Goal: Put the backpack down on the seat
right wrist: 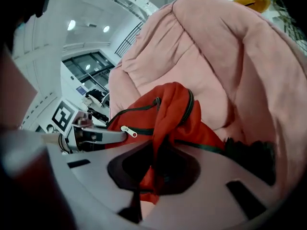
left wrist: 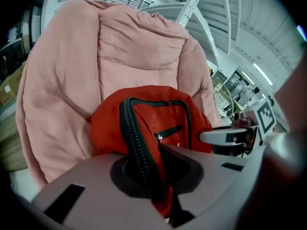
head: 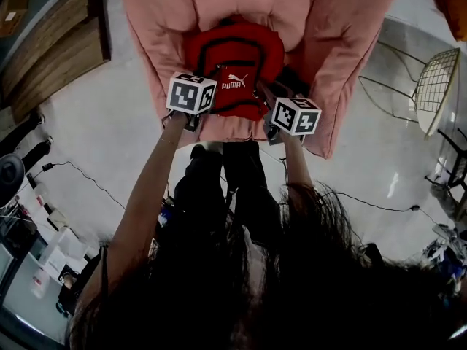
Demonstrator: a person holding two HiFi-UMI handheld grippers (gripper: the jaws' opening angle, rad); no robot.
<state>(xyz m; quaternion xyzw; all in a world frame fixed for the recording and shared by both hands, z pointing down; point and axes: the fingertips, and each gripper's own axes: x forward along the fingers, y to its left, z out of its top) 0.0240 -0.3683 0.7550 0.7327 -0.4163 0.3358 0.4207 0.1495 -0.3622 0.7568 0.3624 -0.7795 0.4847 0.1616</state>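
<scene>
— Head view first: where is the red Puma backpack (head: 237, 57)?

— Over the seat of the pink cushioned chair (head: 343, 35), top towards the backrest and logo panel towards the person. The left claw (head: 211, 86) is at its near left edge and the right claw (head: 266, 93) at its near right edge, both arms reaching out over the grey floor (head: 95, 144). A wire chair (head: 438, 86) stands well apart at the right.

— And the left gripper view?

— The left claw (left wrist: 160, 176) is clenched on the backpack. Red fabric and the black zipper run are pinched between its jaws. The rest of the bag rises just beyond them, against the pink cushion. The other gripper shows at the right, beside the bag.

— The right gripper view?

— Much the same. The right claw (right wrist: 153, 171) is clamped on a fold of the bag's red fabric, which drops into the gap between its jaws. The bag sits in front, touching the chair's padding, with a white zipper pull (right wrist: 128, 131) to its left. Whether its weight is fully on the seat, I can't tell.
</scene>
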